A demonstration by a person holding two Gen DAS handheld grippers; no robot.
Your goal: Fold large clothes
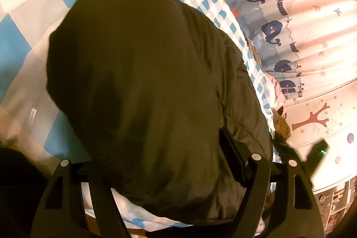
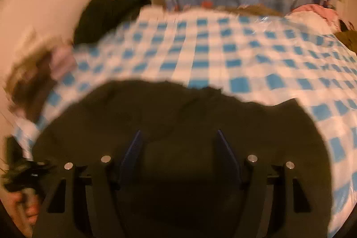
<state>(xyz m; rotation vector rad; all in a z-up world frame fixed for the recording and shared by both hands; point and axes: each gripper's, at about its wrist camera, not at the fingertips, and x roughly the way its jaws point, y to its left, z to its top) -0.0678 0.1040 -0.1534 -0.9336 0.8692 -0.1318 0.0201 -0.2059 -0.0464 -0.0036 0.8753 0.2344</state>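
Note:
A large dark olive jacket [image 1: 151, 90] lies on a bed covered by a blue and white checked sheet [image 1: 44, 6]. In the left wrist view it fills the middle and drapes over my left gripper [image 1: 160, 162]; only the right finger [image 1: 232, 155] shows, pressed against the fabric, and the other finger is hidden. In the blurred right wrist view the jacket [image 2: 178, 108] lies under my right gripper [image 2: 178, 142], whose two blue pads [image 2: 133, 148] stand wide apart above the cloth, holding nothing.
A whale-print curtain [image 1: 279, 21] hangs along the far side of the bed. Another dark garment [image 2: 107, 15] lies at the bed's far corner by the wall. Pink cloth [image 2: 312, 10] lies at the far right. A hand holding a dark object [image 2: 24, 182] shows at lower left.

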